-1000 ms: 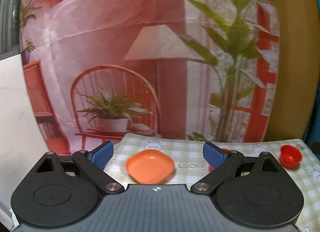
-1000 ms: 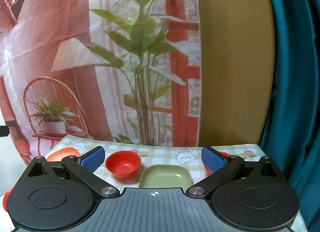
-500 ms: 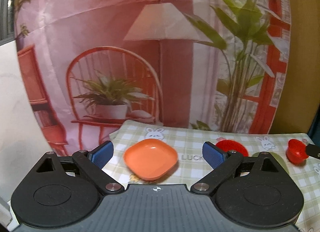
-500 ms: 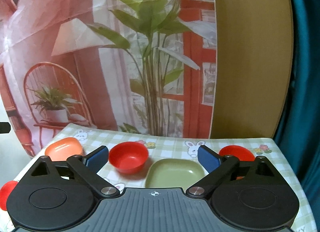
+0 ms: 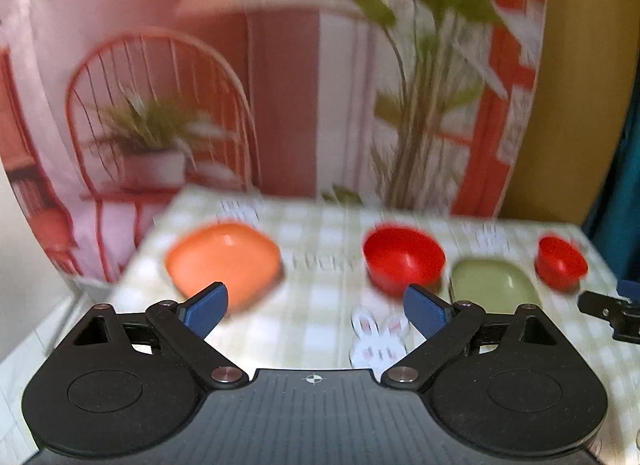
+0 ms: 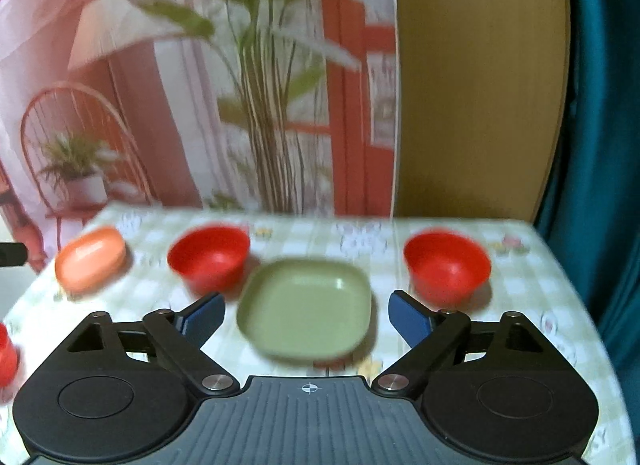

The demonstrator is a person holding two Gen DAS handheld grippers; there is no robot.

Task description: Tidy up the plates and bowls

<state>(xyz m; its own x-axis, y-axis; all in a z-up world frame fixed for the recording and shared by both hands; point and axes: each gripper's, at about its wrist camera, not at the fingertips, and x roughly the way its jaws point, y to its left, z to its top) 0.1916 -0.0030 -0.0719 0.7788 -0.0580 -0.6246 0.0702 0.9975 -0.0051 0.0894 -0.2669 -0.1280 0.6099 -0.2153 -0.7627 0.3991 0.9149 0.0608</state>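
On the checked tablecloth stand an orange plate [image 5: 224,259], a red bowl [image 5: 403,259], a green plate [image 5: 494,281] and a second red bowl [image 5: 560,261]. My left gripper [image 5: 316,307] is open and empty, above the near table; the orange plate lies just beyond its left finger. My right gripper [image 6: 306,315] is open and empty, with the green plate [image 6: 304,307] between its fingers' line of sight. The right wrist view also shows the orange plate [image 6: 90,259], one red bowl [image 6: 208,257] and the other red bowl [image 6: 447,265]. Both views are motion-blurred.
A printed backdrop [image 5: 240,85] hangs behind the table, with a tan panel [image 6: 480,85] and a teal curtain [image 6: 600,145] at the right. Another red object [image 6: 6,353] shows at the left edge. The right gripper's tip [image 5: 608,309] shows in the left wrist view.
Both grippers have risen and tilted down toward the table, so more dishes show. Both stay open and empty. No dish has moved.
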